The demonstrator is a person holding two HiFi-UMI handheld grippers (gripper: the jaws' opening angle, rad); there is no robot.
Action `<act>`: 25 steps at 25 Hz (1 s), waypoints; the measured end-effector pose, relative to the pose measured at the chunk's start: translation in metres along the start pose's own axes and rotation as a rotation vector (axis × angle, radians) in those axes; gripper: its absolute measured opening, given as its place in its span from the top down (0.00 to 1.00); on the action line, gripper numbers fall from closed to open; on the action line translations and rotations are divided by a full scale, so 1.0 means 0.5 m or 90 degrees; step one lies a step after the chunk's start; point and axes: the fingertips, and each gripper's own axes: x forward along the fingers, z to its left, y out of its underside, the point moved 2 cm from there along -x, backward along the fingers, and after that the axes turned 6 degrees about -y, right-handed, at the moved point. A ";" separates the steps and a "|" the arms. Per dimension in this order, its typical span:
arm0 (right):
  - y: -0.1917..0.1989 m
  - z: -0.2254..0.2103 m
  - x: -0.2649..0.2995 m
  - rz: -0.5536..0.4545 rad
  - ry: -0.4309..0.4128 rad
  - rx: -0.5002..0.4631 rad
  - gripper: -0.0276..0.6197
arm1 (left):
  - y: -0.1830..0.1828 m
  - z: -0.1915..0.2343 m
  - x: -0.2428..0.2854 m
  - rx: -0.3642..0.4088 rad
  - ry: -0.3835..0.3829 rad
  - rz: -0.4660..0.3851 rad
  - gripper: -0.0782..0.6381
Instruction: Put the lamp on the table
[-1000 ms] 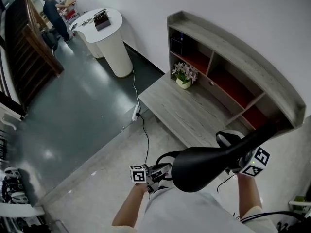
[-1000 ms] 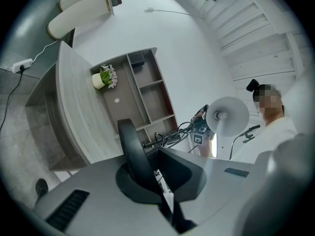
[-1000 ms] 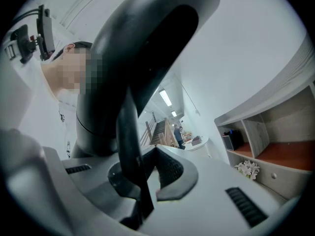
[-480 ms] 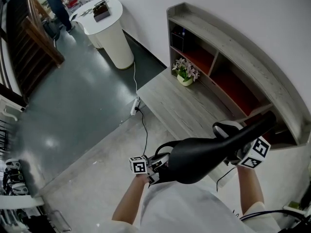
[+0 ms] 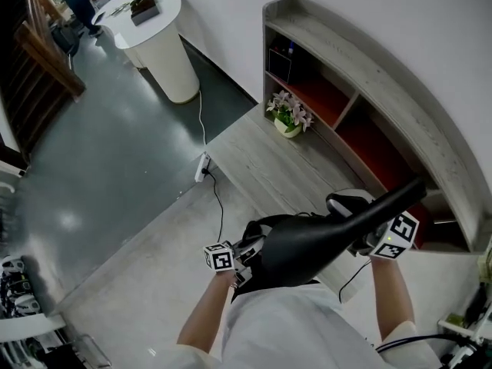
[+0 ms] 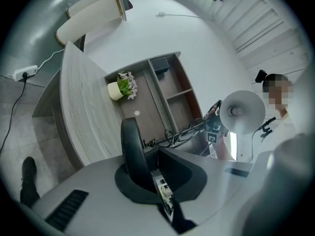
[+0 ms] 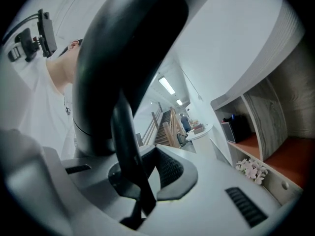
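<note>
Carrying the lamp: the black lamp (image 5: 307, 244) hangs in the air across the person's chest, at the near edge of the table (image 5: 261, 164) and not resting on it.
Left gripper: the left gripper (image 5: 247, 257) has its jaws clamped on a curved black rim at the lamp's lower end.
Right gripper: the right gripper (image 5: 363, 241) has its jaws closed on a narrow black bar at the lamp's upper end, with a broad black body rising above them.
Arms: both bare forearms reach forward from the bottom of the head view. The left hand is low and near the body, the right hand further out and to the right. Both grippers point roughly level.
Left gripper view only: a pale round dish of the lamp facing the camera, just beside the right gripper's marker cube.
Right gripper view only: a wooden staircase and ceiling lights far behind.
Head view only: both arms together and the lamp's whole length between them.
Table: grey wood grain, with a shelf unit (image 5: 369, 75) rising along the white wall. A flower pot (image 5: 290, 118) stands on it, well apart from the lamp.
Floor: a power strip (image 5: 202, 167) with its cable lies beside the table. A white round counter (image 5: 157, 44) stands further off.
Count: one lamp, two grippers, one table, one flower pot, one power strip, one counter.
</note>
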 end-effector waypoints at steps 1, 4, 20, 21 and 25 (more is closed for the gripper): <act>-0.001 -0.010 0.016 0.004 -0.008 0.001 0.93 | -0.010 0.017 0.009 0.002 -0.006 0.003 0.88; 0.013 -0.060 0.043 0.020 -0.011 0.001 0.93 | -0.035 0.067 0.039 0.003 -0.020 0.011 0.88; 0.105 -0.280 0.095 0.079 -0.007 -0.012 0.93 | -0.098 0.276 0.196 -0.005 -0.056 0.083 0.88; 0.108 -0.291 0.094 0.079 -0.005 -0.012 0.93 | -0.102 0.285 0.205 -0.008 -0.057 0.085 0.88; 0.118 -0.331 0.091 0.080 0.007 -0.013 0.93 | -0.119 0.315 0.236 -0.012 -0.063 0.096 0.88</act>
